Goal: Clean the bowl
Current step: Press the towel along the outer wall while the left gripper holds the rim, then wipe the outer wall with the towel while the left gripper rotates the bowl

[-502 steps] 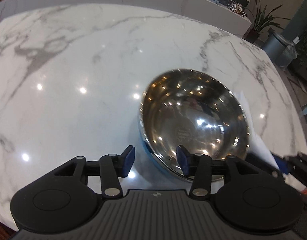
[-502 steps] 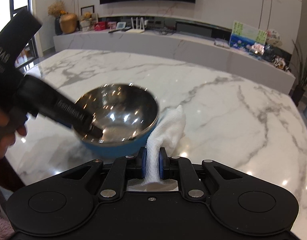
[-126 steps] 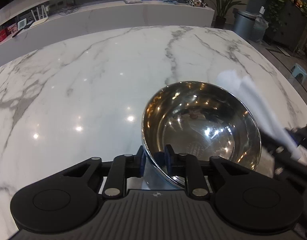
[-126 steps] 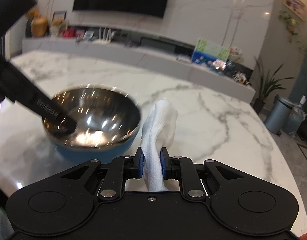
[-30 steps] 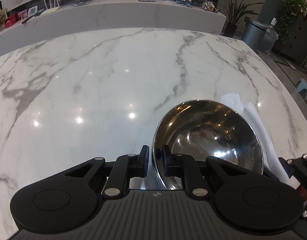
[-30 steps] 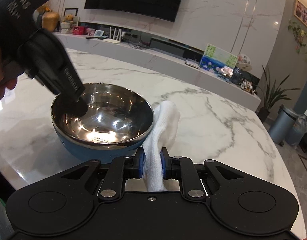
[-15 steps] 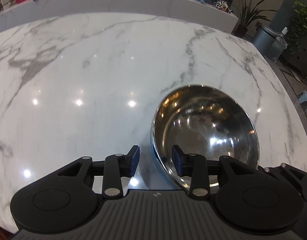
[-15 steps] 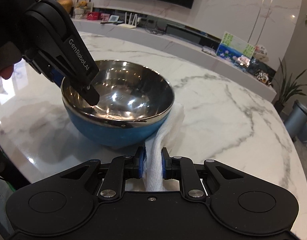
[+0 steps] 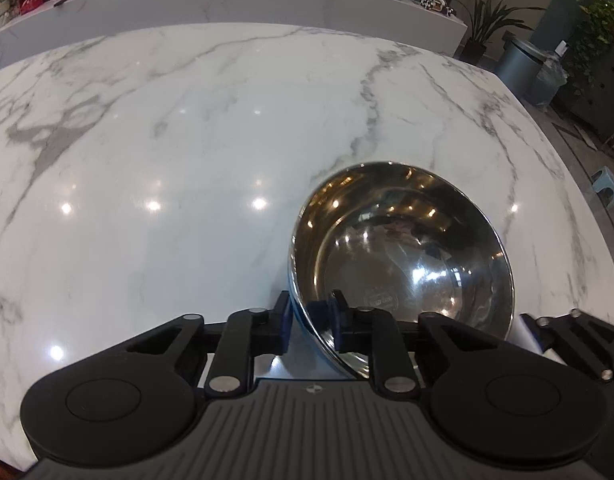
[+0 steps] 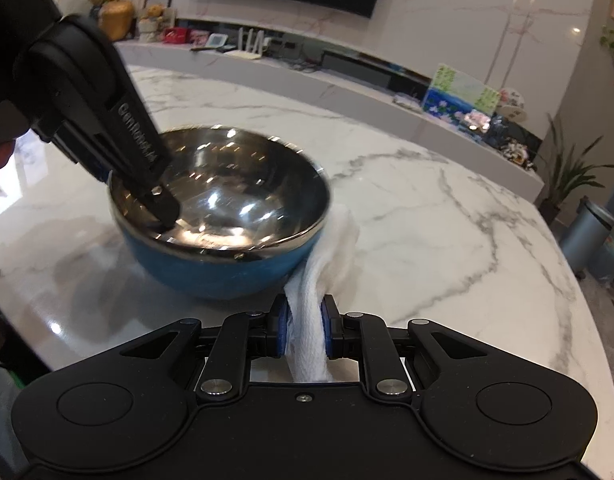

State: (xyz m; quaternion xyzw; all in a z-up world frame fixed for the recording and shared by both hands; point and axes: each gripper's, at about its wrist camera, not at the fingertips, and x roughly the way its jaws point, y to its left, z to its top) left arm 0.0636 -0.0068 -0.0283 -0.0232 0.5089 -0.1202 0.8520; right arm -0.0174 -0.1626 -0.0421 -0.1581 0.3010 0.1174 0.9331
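One bowl (image 9: pixel 403 256), steel inside and blue outside, is seen standing on the marble bench (image 9: pixel 167 152) near its right front part, mouth turned upward and tipped slightly; being round, no long axis is shown. One white cloth (image 10: pixel 311 336) is held clenched in the right gripper (image 10: pixel 305 334), its long axis running forward from the pads and its far end pressed against the outer blue wall of the bowl on the right side. The left gripper (image 9: pixel 310 322) is closed over the near rim of the bowl, one finger inside the steel hollow and one outside against the blue wall. Two grippers, one bowl and one cloth are counted. The bench top to the left of and beyond the bowl is seen as bare marble; the right edge of the bench lies near the bowl. A bin (image 9: pixel 517 62) and a potted plant (image 9: pixel 483 16) are noted on the floor beyond the far right corner.
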